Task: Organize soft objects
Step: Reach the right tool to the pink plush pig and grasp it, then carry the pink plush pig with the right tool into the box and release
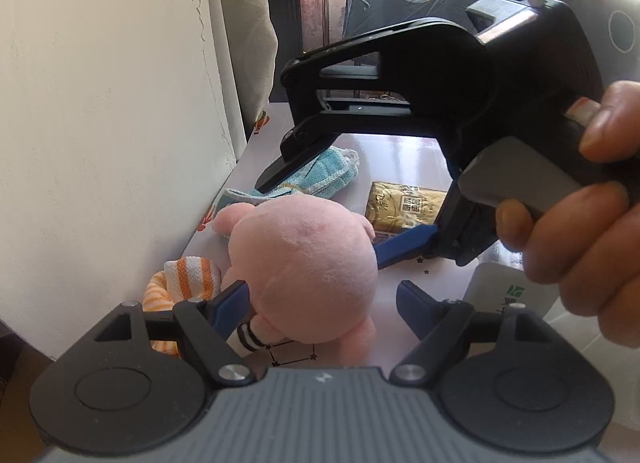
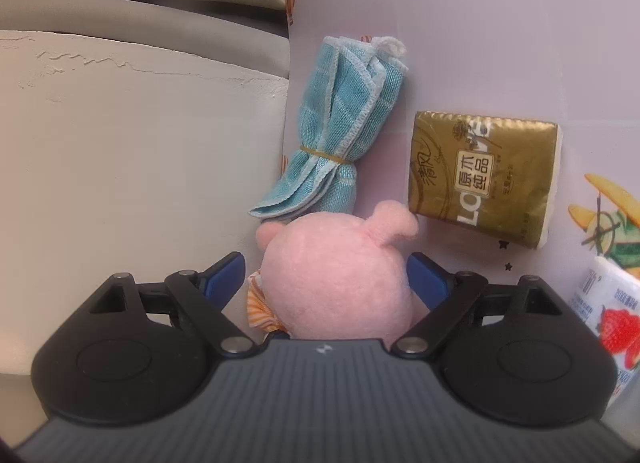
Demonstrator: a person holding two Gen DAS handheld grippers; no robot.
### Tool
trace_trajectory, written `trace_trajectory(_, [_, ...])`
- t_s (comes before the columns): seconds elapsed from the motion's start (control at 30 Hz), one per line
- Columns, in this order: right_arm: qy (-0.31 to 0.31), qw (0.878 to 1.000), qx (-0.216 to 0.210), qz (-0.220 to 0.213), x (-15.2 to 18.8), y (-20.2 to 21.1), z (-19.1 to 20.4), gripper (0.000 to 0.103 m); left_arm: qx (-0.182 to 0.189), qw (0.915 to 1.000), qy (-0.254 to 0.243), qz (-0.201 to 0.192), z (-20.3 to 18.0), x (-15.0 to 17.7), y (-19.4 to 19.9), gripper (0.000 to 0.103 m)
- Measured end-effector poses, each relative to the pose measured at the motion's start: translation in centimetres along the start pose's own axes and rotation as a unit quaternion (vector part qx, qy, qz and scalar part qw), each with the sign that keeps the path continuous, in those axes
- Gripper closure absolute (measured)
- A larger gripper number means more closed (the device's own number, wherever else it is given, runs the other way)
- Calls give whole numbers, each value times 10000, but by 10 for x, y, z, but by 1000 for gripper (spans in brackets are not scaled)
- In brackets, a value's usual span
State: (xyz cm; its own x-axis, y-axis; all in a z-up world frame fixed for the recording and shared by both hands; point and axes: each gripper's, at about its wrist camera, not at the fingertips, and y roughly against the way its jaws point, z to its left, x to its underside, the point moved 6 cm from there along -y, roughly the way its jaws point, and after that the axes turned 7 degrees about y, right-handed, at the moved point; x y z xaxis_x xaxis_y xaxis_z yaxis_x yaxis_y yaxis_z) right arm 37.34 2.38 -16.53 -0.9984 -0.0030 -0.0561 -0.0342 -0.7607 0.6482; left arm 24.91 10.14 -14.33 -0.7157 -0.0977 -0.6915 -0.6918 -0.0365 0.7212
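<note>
The jaws of the right gripper [image 2: 326, 275] are standing spread on either side of the one pink plush toy [image 2: 336, 283], with its blue fingertips [image 2: 226, 273] close beside the toy's round body but not visibly pressing it. The jaws of the left gripper [image 1: 320, 303] are also sitting spread around the same pink plush toy [image 1: 304, 267], the left blue finger touching its side and the right one standing apart. The toy is lying on the worktop [image 2: 520, 43] near the pale wall [image 2: 140, 143] at left. Just beyond it, one blue cloth bundle [image 2: 344, 131] tied with a rubber band is lying, and to the right of that, one gold tissue pack [image 2: 484, 175]. One orange-striped cloth [image 1: 182, 283] is sitting to the left of the toy, touching it. At near right, one white strawberry-printed pack [image 2: 608, 319] is showing at the edge.
</note>
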Motion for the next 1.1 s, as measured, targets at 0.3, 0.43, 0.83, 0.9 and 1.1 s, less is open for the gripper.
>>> trace_trajectory(0.3, [256,9994,-196,-109,15,26,7,24,-122,9999,-26,3,2,-1,0,33])
trace_trajectory(0.43, [158,9998,-71,-94,13,22,0,31,-217,9996,38,192,3,-2,-8,37])
trace_trajectory(0.83, [80,9999,-52,37,5,-6,-6,21,-175,9996,84,192,3,-3,-6,37])
trace_trajectory(0.9, [94,9999,-83,19,9,-8,-6,22,-181,9996,71,190,2,-4,-5,38])
trace_trajectory(1.1, [207,9997,-33,-128,20,14,8,28,-70,10000,-1,-1,-4,-8,16,38])
